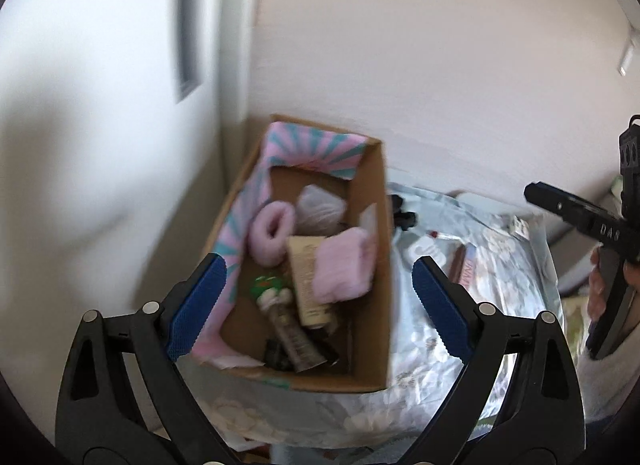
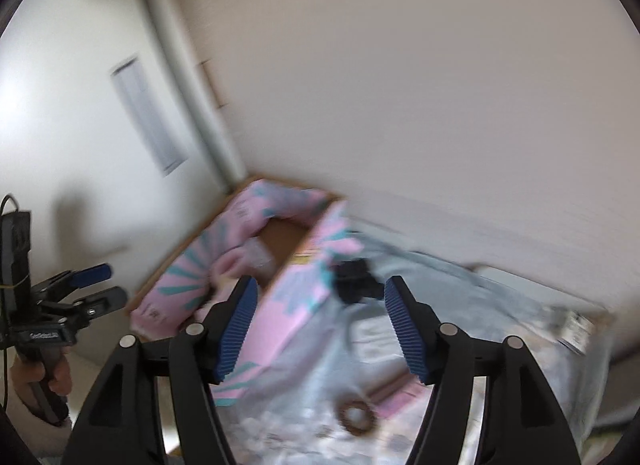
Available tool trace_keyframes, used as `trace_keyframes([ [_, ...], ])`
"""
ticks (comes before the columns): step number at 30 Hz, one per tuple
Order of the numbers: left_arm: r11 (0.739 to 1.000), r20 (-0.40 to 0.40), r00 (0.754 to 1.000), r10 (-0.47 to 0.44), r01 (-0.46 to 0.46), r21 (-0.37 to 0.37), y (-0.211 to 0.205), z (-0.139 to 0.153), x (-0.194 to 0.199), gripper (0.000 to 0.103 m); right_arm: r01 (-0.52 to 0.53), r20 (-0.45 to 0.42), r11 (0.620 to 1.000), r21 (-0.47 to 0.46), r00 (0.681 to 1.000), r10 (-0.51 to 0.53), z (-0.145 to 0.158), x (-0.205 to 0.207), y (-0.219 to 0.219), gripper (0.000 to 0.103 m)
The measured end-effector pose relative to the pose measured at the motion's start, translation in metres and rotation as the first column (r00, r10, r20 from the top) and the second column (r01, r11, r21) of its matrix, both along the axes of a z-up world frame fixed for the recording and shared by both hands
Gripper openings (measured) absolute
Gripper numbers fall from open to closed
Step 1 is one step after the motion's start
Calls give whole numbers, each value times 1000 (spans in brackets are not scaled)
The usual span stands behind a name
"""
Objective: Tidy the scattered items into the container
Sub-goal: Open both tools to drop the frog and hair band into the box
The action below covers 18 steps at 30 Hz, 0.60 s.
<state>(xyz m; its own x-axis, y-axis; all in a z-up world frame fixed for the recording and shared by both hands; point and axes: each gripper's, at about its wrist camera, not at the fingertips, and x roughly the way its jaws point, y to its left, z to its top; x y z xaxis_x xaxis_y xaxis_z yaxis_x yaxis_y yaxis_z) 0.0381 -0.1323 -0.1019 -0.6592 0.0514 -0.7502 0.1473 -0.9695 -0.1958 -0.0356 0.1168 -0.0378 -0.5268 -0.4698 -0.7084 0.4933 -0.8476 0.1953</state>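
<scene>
A cardboard box [image 1: 376, 265] with pink and teal printed flaps stands on a floral cloth in a room corner; it also shows in the right wrist view [image 2: 280, 305]. Inside lie a pink fluffy scrunchie [image 1: 272, 237], a pink folded cloth [image 1: 344, 265], a cream tube [image 1: 308, 281], a dark tube and a green-capped item [image 1: 266, 285]. My left gripper [image 1: 318, 277] is open and empty above the box. My right gripper [image 2: 320, 305] is open and empty, to the right of the box. A brown hair coil [image 2: 356, 419], a black clip [image 2: 354, 277] and a pink flat packet [image 2: 400, 397] lie on the cloth.
The floral cloth [image 1: 492, 265] covers a small table against cream walls. A small white packet [image 2: 576, 329] lies at its far right edge. The table drops off at the front and at the left of the box. The other gripper shows in each view's edge.
</scene>
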Motion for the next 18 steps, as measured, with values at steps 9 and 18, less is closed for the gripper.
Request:
trace_keyframes([
  [9,978,-15,978,-206,205,-46,65,12,-38,98,244,14,970,-19,970,-243,-2,14,91,62],
  [18,925,49,938,-343,346,-154,131,-13,-85,100,436,42,900,-23,900,-434,-14,39,170,62],
])
